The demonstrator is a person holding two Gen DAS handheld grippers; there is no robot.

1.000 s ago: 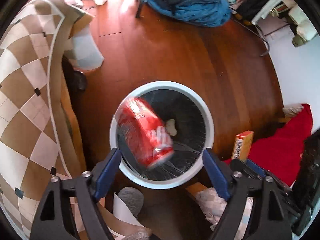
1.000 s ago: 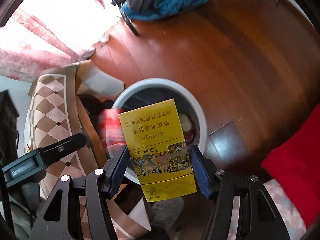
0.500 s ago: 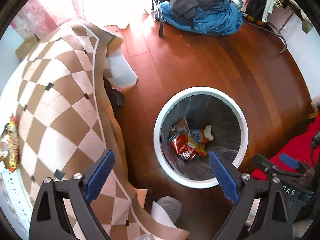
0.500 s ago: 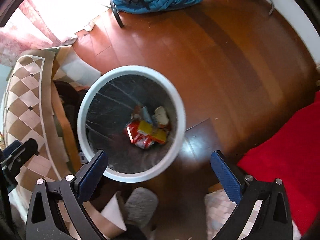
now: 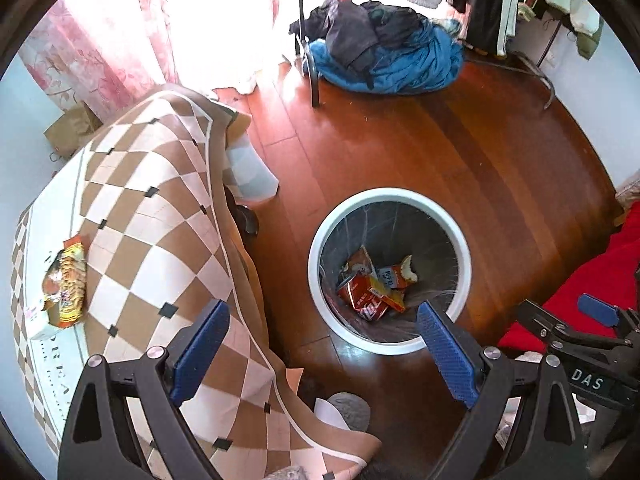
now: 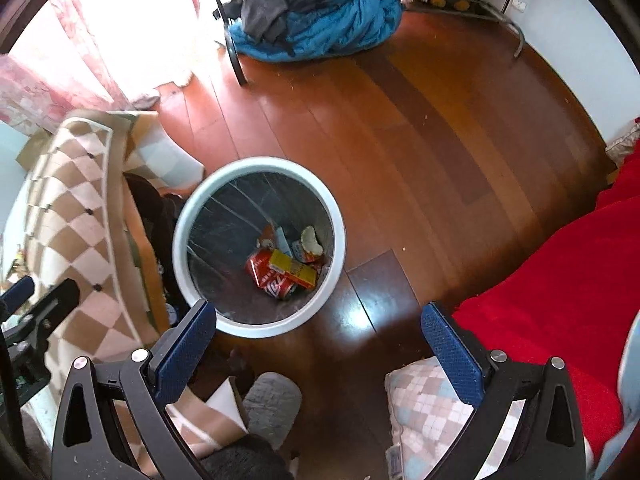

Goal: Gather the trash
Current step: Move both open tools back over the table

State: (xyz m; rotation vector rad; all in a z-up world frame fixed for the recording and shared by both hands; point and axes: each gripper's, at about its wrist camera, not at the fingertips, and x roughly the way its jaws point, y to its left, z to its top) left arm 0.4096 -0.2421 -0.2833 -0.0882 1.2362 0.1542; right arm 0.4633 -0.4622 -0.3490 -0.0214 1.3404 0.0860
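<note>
A white-rimmed round bin [image 5: 460,240] [image 6: 334,216] stands on the wooden floor. Inside it lie a red soda can [image 5: 362,298] [image 6: 270,278], a yellow box [image 5: 386,298] [image 6: 294,270], some wrappers and a bitten piece of food [image 6: 310,240]. My left gripper [image 5: 324,350] hangs open above the bin's near rim, holding nothing. My right gripper [image 6: 320,346] is open too, high over the floor just in front of the bin. On the checkered tablecloth [image 5: 132,216] at the left lies an orange snack packet [image 5: 66,278] on a white box.
The cloth-covered table's edge [image 6: 76,208] runs close to the bin's left side. A red blanket [image 6: 560,304] fills the right. A pile of blue and dark clothes [image 5: 384,56] and a metal rack leg [image 6: 234,52] stand at the far end. A grey slipper [image 6: 272,408] lies underneath.
The red can dropped from the left gripper and the yellow box from the right; both now lie in the bin. Both grippers have opened and risen away from the bin.
</note>
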